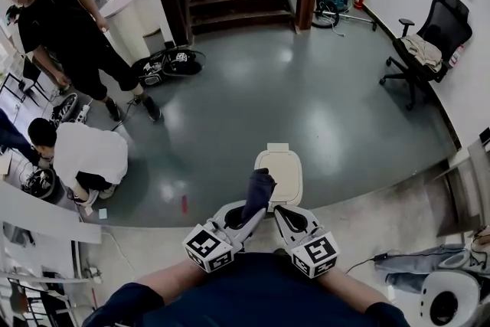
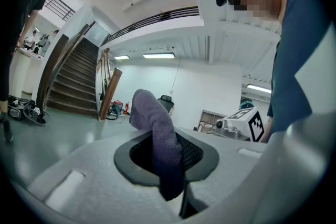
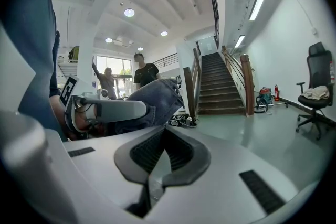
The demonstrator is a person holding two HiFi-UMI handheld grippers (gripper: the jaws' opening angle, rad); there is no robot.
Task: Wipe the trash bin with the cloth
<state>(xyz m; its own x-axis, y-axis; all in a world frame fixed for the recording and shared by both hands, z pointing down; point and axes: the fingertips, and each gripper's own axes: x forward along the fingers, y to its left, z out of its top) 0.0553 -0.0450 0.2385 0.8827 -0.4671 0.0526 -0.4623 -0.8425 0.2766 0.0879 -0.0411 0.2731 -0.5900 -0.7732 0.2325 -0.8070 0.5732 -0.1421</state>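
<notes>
- Left gripper [image 1: 243,217]: jaws clamped on the cloth [image 1: 258,191]. One cloth only. It sticks out past the jaws as a dark roll, with its long axis along the jaws and its free end forward.
- Trash bin [image 1: 281,171]: one, pale top, standing on the floor just ahead of and below both grippers. Its long axis runs away from the person. In the head view the cloth tip overlaps the bin's near-left edge; can't tell if they touch.
- Right gripper [image 1: 292,220]: jaws together, nothing between them. It sits just right of the left gripper, equally near the bin.
- Judgement: the left gripper does the wiping; the move needed is down and forward onto the bin top.
</notes>
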